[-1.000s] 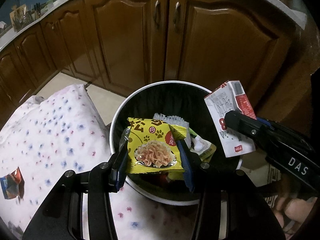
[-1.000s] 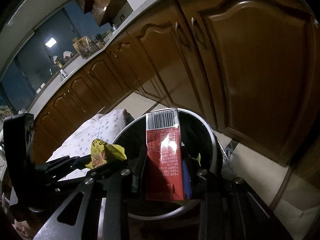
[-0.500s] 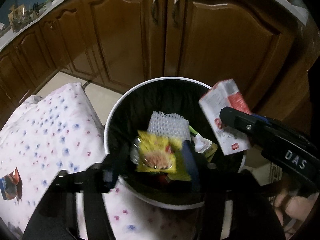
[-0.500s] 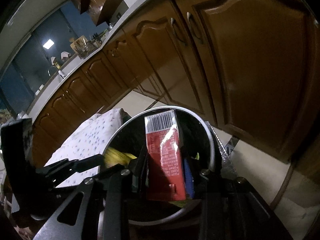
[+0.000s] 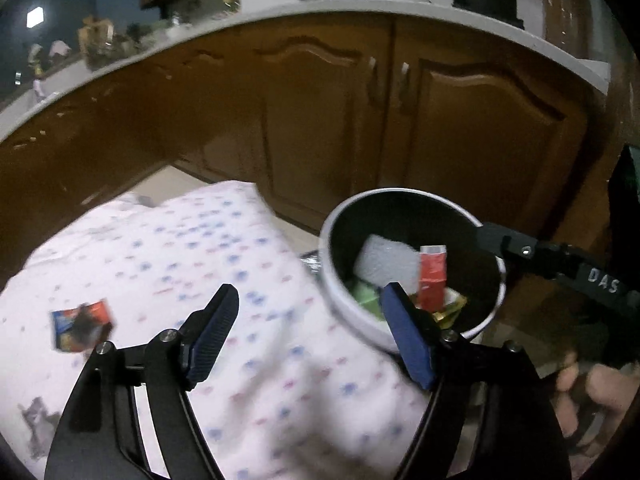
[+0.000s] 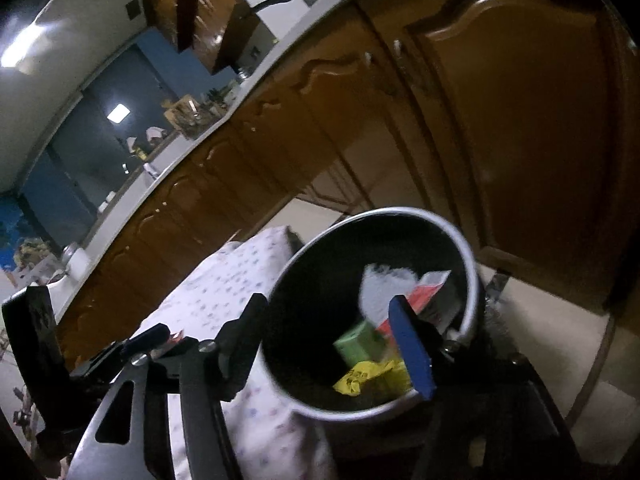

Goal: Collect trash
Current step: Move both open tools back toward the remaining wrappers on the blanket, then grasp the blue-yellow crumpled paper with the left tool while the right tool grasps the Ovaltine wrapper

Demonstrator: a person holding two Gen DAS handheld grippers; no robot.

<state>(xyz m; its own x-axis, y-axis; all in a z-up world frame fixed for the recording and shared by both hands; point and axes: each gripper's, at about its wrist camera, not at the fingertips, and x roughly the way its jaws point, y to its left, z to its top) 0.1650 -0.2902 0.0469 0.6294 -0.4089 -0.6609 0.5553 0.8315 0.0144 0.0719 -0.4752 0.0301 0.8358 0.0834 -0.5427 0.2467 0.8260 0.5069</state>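
Both the left gripper (image 5: 308, 330) and right gripper (image 6: 332, 344) gaped wide, empty. The remaining wrapper (image 5: 82, 324) lay at nine o'clock on the cloth (image 5: 208, 264), likely light, crinkly, best pinched by an edge; the bin (image 5: 340, 304) stood at two.

Bins: one white trash bin (image 5: 332, 280). Inside it: one red carton (image 5: 432, 280), one white foam piece (image 5: 384, 260), one green packet (image 6: 360, 345), one yellow wrapper (image 6: 368, 376). On one spotted cloth (image 5: 200, 248): one loose wrapper (image 5: 80, 325).

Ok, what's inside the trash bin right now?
Inside the trash bin: a white foam sheet, red carton, green packet and yellow wrapper. Anything beneath them is hidden.
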